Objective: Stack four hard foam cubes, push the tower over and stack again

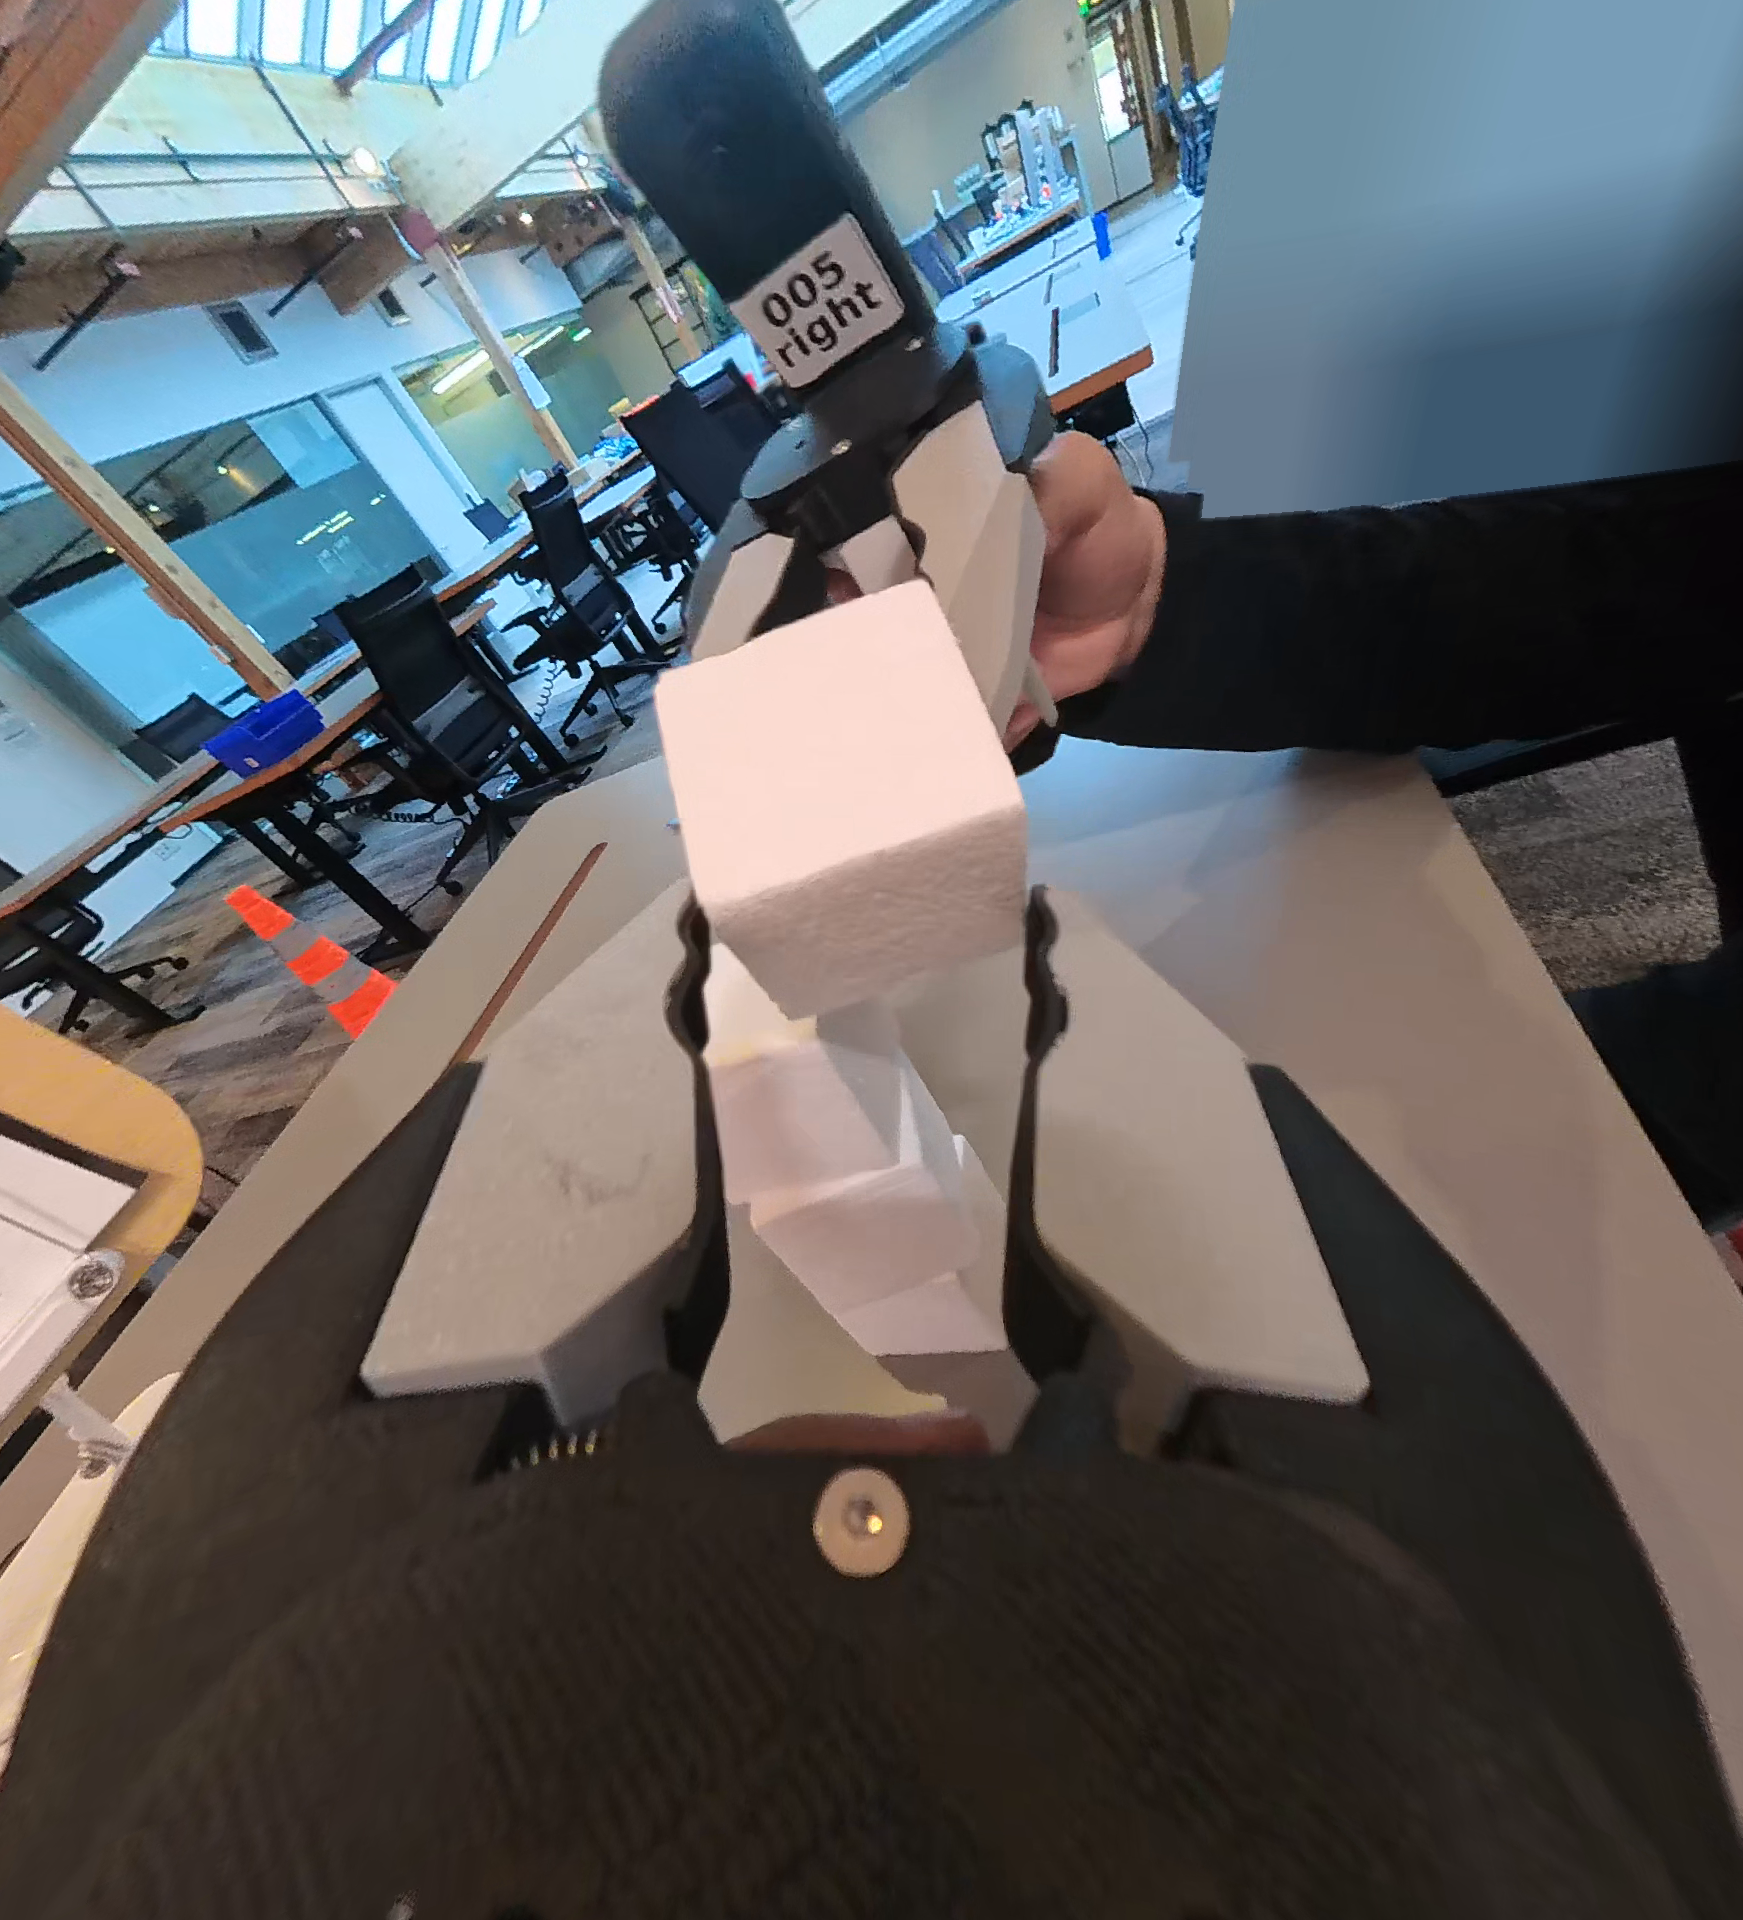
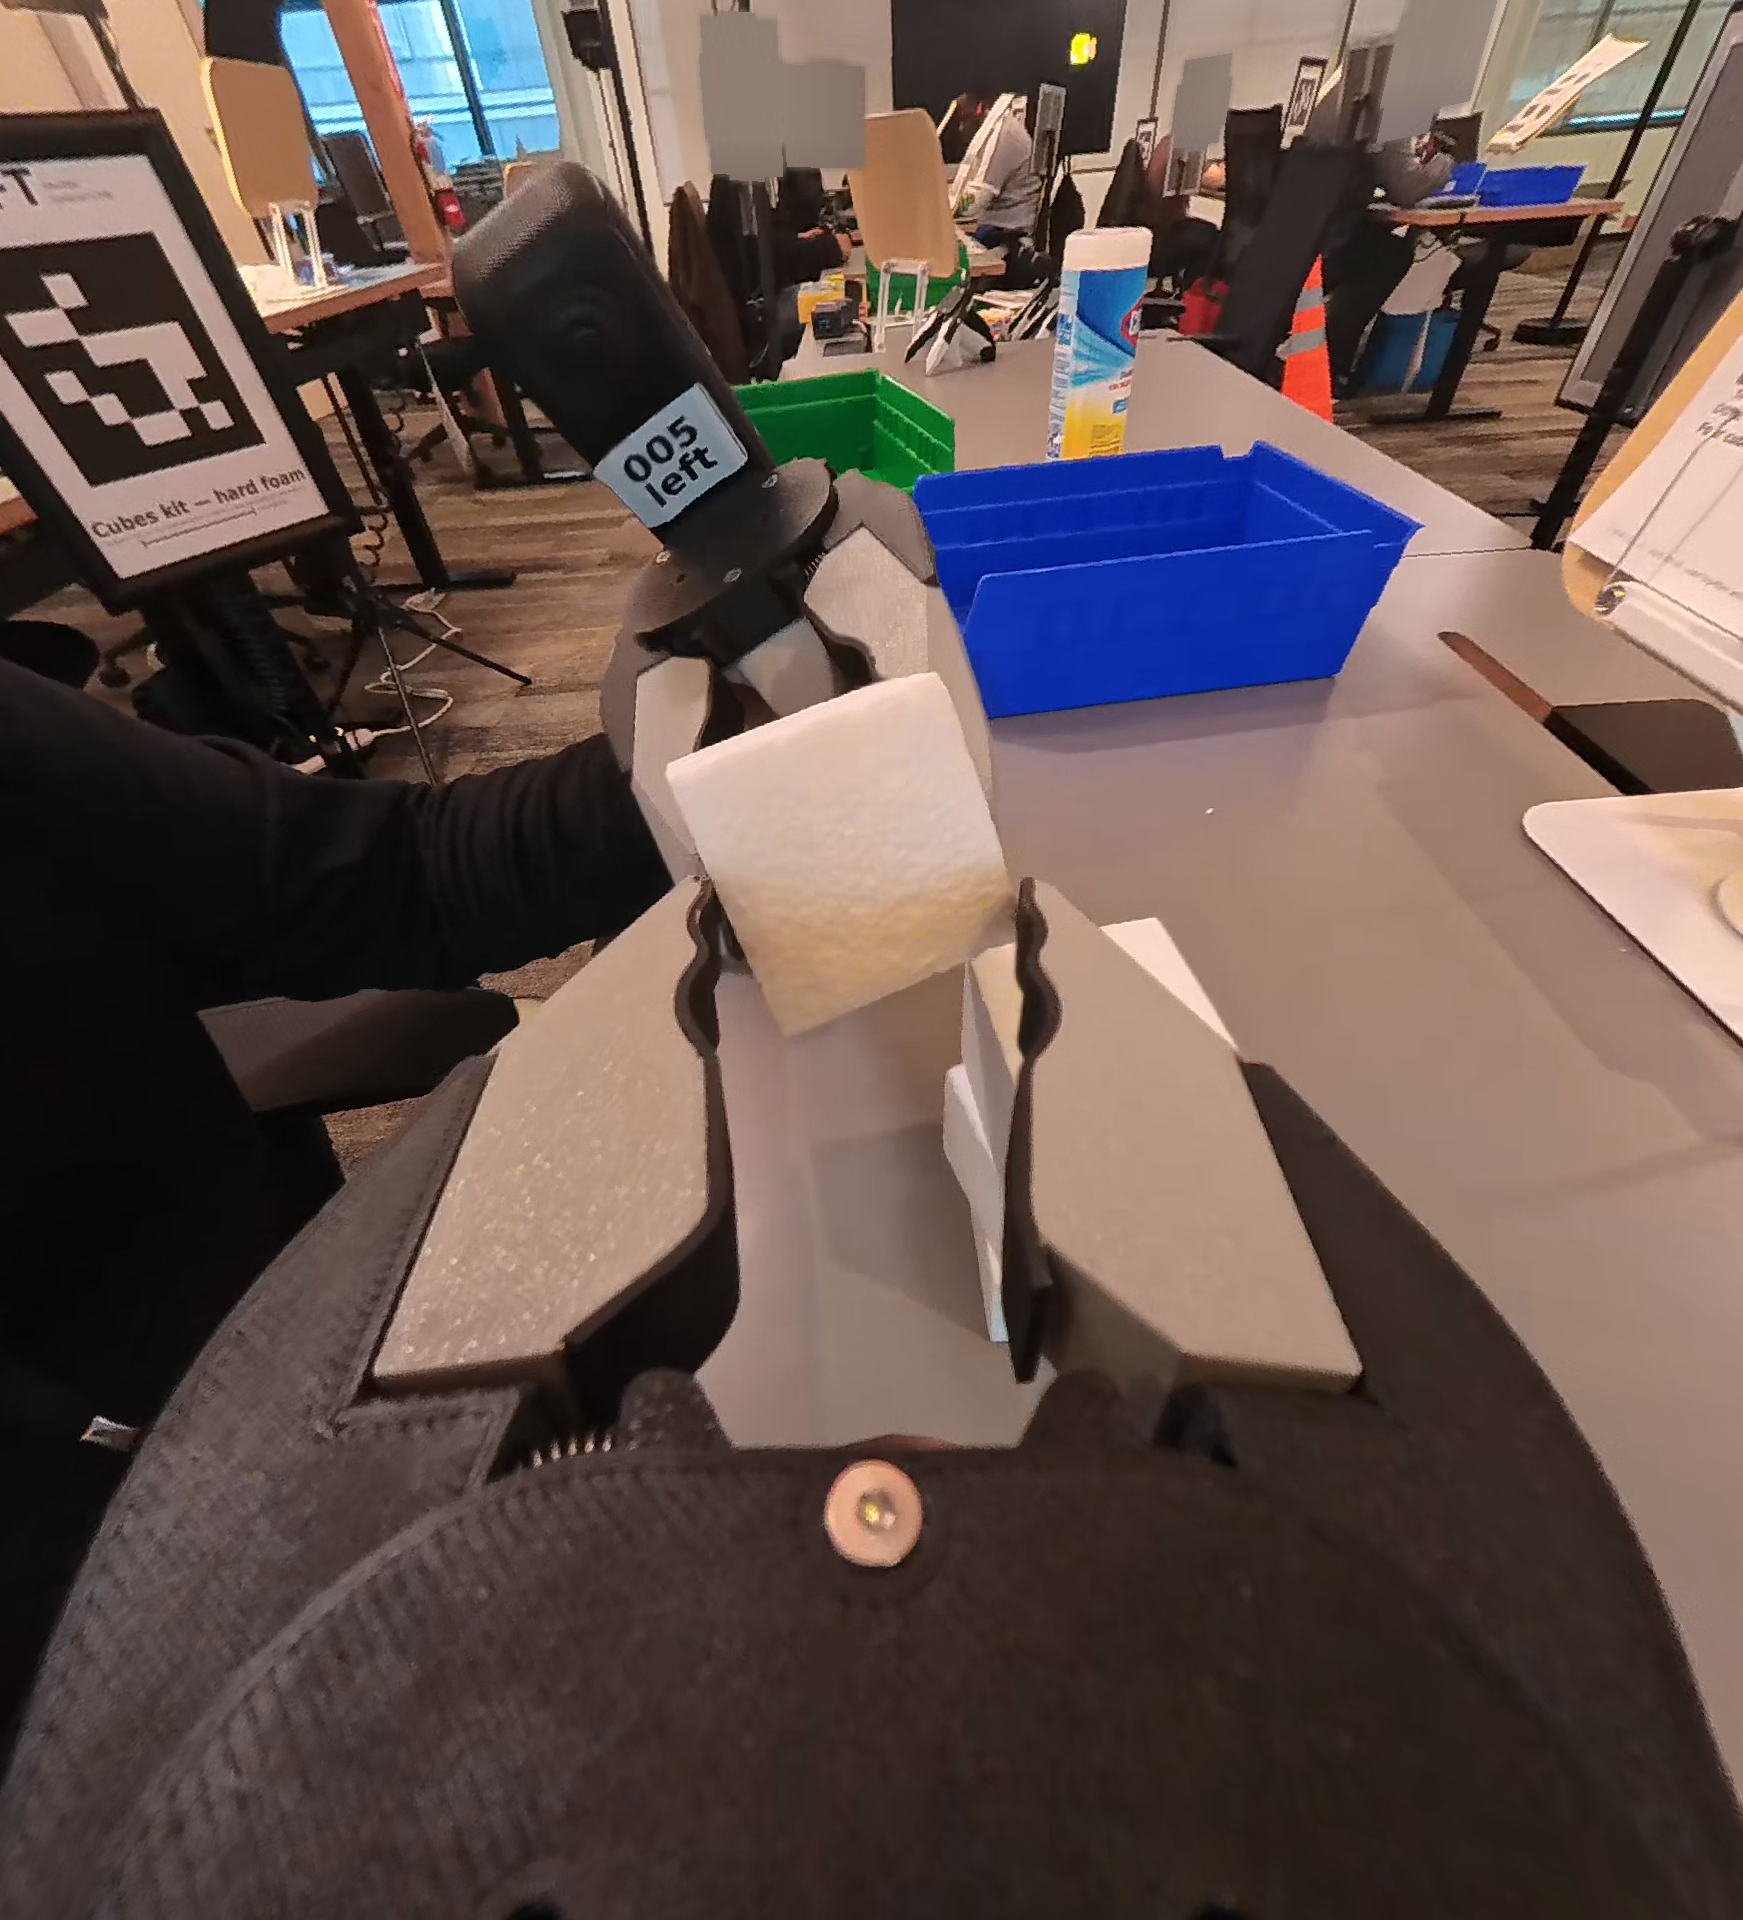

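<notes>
Left claw [image 1: 862, 925]: half open, both tips pressed to the sides of one white foam cube [image 1: 836, 769], gripped at its near lower end. The cube is tilted and off the table.

Under it, between my left fingers: a skewed stack of foam cubes [image 1: 867, 1226] on the grey table [image 1: 1262, 935]. The count is unclear.

Right claw [image 2: 862, 914]: about as wide, tips flanking the same cube from the opposite side. The left tip touches; I cannot tell if the right tip pinches. In the right wrist view the stack sits partly behind my right finger.

Farther back on the table: blue bin [image 2: 1158, 592], then green bin [image 2: 846, 426] and a wipes canister [image 2: 1095, 343]. An orange cone [image 2: 1308, 343] stands beyond.
</notes>
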`<state>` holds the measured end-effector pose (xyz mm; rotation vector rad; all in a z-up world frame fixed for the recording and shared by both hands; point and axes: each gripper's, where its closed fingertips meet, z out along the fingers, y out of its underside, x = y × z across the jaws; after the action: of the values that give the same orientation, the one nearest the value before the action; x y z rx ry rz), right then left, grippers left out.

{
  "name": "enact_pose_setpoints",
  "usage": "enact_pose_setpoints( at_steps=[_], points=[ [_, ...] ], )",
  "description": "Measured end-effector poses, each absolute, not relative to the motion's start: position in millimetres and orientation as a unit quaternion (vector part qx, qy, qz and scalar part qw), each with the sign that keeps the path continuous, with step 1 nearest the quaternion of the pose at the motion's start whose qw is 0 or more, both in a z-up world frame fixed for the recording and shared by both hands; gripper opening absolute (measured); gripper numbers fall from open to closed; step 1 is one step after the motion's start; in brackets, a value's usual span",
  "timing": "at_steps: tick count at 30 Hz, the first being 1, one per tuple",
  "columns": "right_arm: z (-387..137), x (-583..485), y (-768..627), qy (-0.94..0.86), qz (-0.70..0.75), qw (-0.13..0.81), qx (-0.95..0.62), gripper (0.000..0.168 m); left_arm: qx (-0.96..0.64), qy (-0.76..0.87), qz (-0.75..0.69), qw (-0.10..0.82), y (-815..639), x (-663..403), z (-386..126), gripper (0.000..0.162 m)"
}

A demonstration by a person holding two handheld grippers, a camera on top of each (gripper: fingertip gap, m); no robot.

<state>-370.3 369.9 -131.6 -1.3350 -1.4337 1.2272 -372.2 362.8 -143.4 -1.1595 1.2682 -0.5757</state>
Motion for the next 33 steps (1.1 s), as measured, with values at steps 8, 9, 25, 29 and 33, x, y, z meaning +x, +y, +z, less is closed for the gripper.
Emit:
enact_pose_setpoints(
  at_steps=[8, 9, 25, 29, 33],
  points=[
    [-121, -368, 377, -0.539, 0.501, 0.426, -0.526, 0.055, -0.532, 0.499, -0.275, 0.626, 375, -375, -133, 0.068],
    [-119, -368, 377, -0.536, 0.505, 0.428, -0.524, 0.055, -0.531, 0.495, -0.280, 0.628, 375, -375, -131, 0.067],
    [-101, -368, 376, -0.510, 0.522, 0.470, -0.497, 0.054, -0.534, 0.456, -0.340, 0.625, 375, -368, -123, 0.054],
    [-106, -371, 377, -0.512, 0.522, 0.462, -0.502, 0.055, -0.533, 0.441, -0.358, 0.627, 377, -371, -118, 0.055],
    [-112, -375, 375, -0.522, 0.510, 0.459, -0.506, 0.054, -0.534, 0.438, -0.355, 0.629, 379, -373, -118, 0.057]
  ],
)
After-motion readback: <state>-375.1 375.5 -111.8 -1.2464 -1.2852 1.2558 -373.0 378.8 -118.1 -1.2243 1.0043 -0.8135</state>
